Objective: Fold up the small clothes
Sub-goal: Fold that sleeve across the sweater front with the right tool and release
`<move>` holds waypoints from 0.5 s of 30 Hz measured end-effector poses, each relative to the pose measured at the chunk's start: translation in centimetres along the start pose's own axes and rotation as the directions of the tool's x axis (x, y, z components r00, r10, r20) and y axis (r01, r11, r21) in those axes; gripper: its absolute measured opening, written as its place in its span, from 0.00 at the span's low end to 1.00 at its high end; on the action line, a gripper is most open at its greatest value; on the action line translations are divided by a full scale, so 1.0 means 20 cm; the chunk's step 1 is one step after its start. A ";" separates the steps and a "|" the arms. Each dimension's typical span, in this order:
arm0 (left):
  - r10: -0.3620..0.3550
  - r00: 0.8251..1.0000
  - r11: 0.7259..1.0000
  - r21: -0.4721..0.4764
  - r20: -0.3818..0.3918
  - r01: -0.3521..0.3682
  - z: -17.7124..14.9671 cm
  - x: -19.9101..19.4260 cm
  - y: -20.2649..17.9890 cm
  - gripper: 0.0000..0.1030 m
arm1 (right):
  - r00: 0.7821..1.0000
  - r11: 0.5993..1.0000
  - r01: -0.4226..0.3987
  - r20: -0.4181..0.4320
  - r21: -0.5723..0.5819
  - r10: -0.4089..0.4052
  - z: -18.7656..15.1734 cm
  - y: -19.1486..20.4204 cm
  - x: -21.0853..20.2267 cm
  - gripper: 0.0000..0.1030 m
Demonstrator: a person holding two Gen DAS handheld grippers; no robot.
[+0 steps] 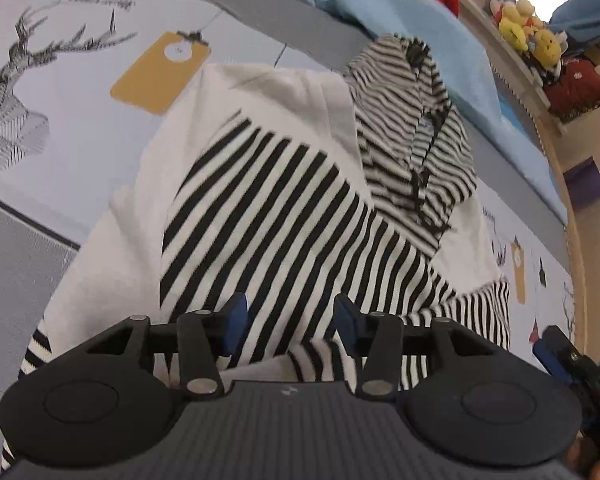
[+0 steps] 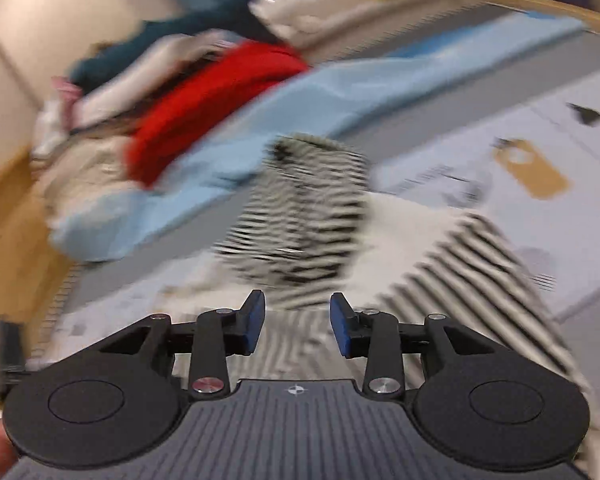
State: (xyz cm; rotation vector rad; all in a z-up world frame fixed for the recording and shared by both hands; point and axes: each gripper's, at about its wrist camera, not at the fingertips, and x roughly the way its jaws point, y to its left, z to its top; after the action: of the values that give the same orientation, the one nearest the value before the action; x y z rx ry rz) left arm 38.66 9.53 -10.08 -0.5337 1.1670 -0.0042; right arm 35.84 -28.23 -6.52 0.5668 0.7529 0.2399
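While the white knit garment with bold black stripes (image 1: 268,208) fills the frame's centre, left gripper (image 1: 288,320) and right gripper (image 2: 298,322) stand spread, pinching nothing.

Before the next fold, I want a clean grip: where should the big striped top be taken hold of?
Probably at the near hem of the big striped top, by the left gripper. The hem lies flat on the bed sheet with a free edge, so come in low from the near side, one of the fingers under the edge.
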 end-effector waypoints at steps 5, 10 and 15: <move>0.068 0.992 0.989 0.134 -0.106 -0.053 -0.08 0.07 0.01 0.57 | 0.995 0.993 0.095 -0.023 0.064 -0.094 0.00 -0.11 0.03 0.38; 0.127 0.985 0.946 0.312 -0.116 -0.086 -0.16 0.10 -0.02 0.55 | 0.994 0.991 0.109 -0.009 0.080 -0.109 0.03 -0.13 0.03 0.38; 0.219 0.976 0.808 0.560 0.005 -0.184 -0.25 0.08 -0.18 0.09 | 0.987 0.981 0.156 0.006 0.116 -0.158 0.06 -0.18 0.05 0.38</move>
State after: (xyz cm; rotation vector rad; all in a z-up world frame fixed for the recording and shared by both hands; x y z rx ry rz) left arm 35.82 3.98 -11.42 0.1161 1.2086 -0.1768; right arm 37.47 -31.18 -8.41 0.6146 0.7960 0.0458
